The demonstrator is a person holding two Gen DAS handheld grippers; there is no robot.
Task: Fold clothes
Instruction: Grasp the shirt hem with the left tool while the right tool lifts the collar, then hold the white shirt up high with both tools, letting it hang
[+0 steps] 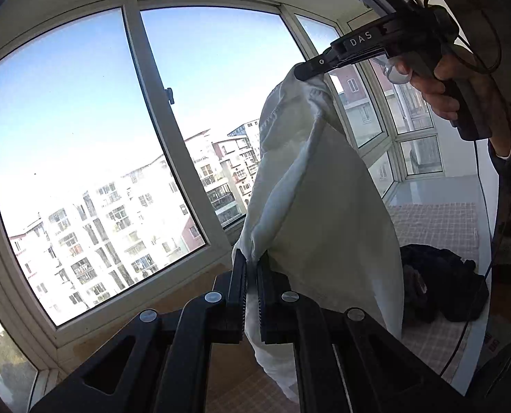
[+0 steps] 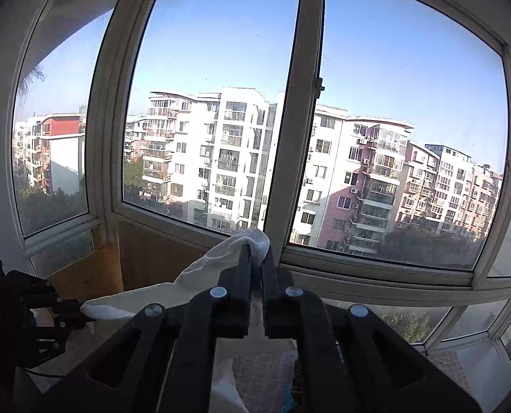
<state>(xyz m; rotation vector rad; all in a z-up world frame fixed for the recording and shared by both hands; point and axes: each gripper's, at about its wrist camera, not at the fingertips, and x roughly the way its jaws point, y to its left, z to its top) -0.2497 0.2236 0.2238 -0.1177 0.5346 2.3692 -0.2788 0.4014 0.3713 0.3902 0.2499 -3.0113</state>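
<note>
A white garment (image 1: 310, 189) hangs in the air in front of the window, stretched between both grippers. My left gripper (image 1: 252, 258) is shut on its lower edge, with cloth bunched between the pads. My right gripper (image 1: 300, 69), held by a hand (image 1: 438, 93), is shut on the garment's top corner, up and to the right. In the right wrist view my right gripper (image 2: 257, 251) pinches a white fold, and the garment (image 2: 159, 296) runs down-left to the left gripper (image 2: 83, 309), which is shut on the far corner.
A dark heap of clothes (image 1: 441, 282) lies on a checked surface (image 1: 434, 220) below right. Large windows (image 2: 393, 103) and their sill (image 2: 376, 275) stand close ahead, above a wooden panel (image 2: 90, 272). A black cable (image 1: 479, 206) hangs from the right gripper.
</note>
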